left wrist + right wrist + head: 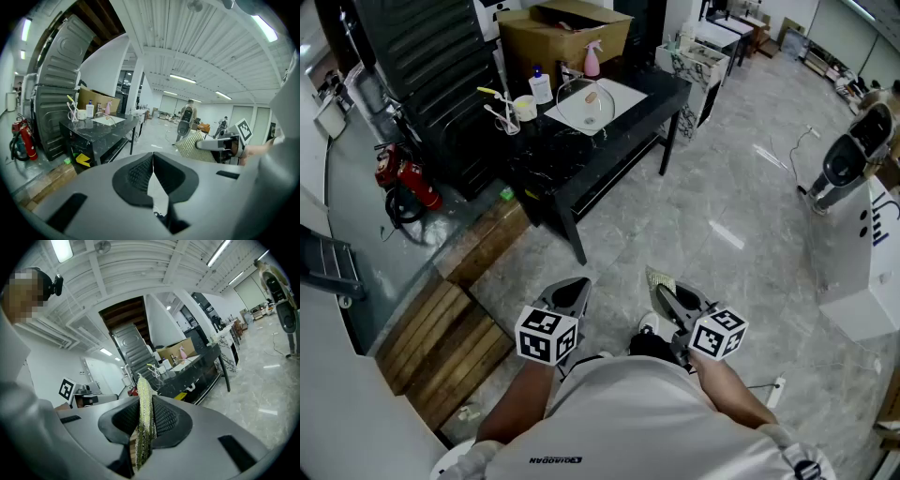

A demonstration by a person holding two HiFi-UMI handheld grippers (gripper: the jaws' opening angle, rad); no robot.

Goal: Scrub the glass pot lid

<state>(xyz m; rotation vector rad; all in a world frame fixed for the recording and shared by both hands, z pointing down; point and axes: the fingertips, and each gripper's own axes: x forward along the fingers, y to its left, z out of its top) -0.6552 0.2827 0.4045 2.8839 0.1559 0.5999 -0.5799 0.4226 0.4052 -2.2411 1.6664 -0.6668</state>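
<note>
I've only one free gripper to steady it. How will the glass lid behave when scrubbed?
The lid is smooth glass on a white board, so it will likely slide when pushed. Its dome may rock. Being glass, it probably chips easily.

Left tool (151, 157), right tool (144, 397): matt grey plastic shells; pads (135, 174) black, finely ribbed, rubbery look. Scrub pad (143, 427): coarse woven mesh, yellow-green, glittery. Glass pot lid (587, 103): clear, shiny. Desk (546, 159): black stone-like top, glossy, pale veins. Floor (741, 216): grey polished tile, reflecting lights. Planks (455, 328): bare brown wood, matt. Box (562, 33): plain cardboard.
</note>
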